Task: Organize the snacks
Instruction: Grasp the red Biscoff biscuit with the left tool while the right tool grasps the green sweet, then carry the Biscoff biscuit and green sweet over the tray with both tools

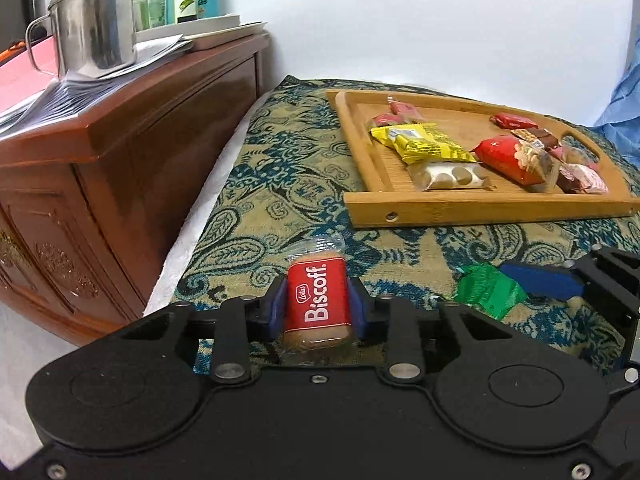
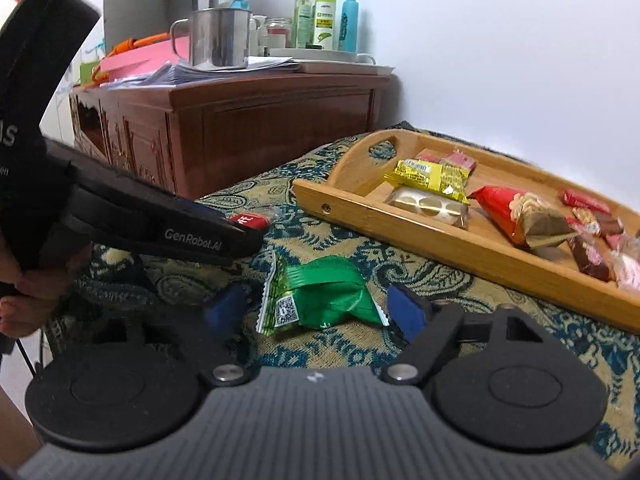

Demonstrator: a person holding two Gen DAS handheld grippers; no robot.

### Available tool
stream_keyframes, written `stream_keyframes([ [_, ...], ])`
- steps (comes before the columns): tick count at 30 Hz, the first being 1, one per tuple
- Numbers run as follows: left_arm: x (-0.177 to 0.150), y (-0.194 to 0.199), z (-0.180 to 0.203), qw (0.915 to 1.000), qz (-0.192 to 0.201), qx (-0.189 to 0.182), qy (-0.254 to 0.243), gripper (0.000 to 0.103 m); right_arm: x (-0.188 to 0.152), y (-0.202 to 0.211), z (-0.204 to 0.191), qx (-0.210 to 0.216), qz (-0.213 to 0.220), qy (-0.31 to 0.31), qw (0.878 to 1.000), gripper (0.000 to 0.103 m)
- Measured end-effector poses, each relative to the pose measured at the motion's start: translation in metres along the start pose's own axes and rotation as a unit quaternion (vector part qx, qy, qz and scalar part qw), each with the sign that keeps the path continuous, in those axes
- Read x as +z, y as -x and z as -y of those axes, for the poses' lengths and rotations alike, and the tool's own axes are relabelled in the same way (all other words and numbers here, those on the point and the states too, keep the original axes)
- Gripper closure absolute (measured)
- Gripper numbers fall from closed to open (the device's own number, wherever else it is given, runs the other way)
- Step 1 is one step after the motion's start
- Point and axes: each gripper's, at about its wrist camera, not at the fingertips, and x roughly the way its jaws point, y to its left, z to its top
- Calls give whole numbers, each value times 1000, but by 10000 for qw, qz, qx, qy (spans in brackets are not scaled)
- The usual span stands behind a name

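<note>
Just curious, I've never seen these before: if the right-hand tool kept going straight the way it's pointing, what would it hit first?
Most likely the green snack packet: it lies on the patterned cloth between the right tool's open blue fingers, apparently untouched. The wooden tray sits farther on.

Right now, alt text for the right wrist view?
The right hand-held gripper straddles a green snack packet on a patterned cloth, pads not touching it. Beyond, a bamboo tray holds assorted snacks.
</note>
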Motion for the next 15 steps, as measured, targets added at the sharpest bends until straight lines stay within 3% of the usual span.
stream_keyframes([
  [3, -1, 3, 2, 9999, 33, -92, -36, 72, -1, 4, 1, -60, 61, -27, 10000, 46],
  [6, -1, 7, 7, 9998, 76, -139, -119, 72, -1, 6, 3, -93, 94, -120, 9998, 51],
  [15, 6, 18, 20, 9993, 214, -304, -101, 72, -4, 24, 16, -276, 331, -344, 9985, 55],
])
